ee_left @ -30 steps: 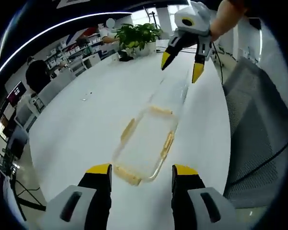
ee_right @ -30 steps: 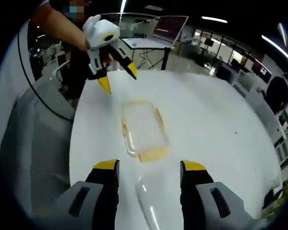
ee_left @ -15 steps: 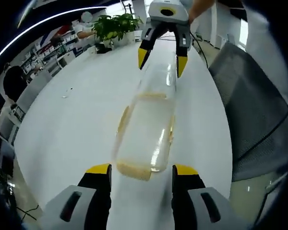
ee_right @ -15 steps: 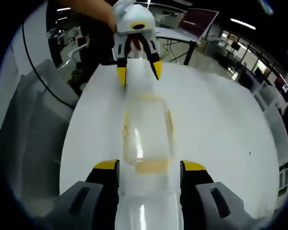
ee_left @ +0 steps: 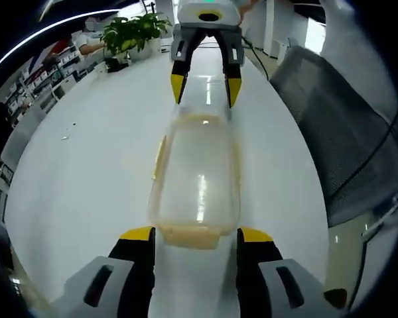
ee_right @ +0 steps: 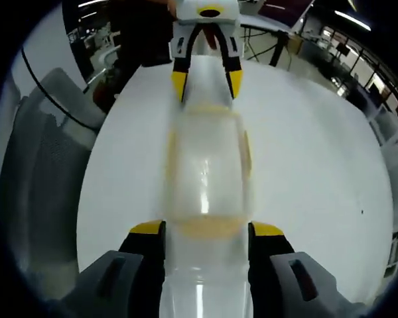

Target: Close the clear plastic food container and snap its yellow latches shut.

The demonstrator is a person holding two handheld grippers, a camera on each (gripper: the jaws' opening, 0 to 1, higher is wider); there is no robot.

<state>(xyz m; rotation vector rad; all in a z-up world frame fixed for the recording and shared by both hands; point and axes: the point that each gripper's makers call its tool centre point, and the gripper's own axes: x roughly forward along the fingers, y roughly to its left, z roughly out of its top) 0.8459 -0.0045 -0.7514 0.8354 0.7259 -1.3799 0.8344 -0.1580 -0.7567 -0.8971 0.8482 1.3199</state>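
On the white office table (ee_left: pixel 86 165), the clear plastic food container (ee_left: pixel 196 179) lies lengthwise between my left gripper (ee_left: pixel 196 242) and right gripper (ee_right: pixel 203 238), both spread open, one facing each short end, equally near.

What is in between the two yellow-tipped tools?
The clear plastic container lies on the white table between the left tool and right tool, seen in both views.
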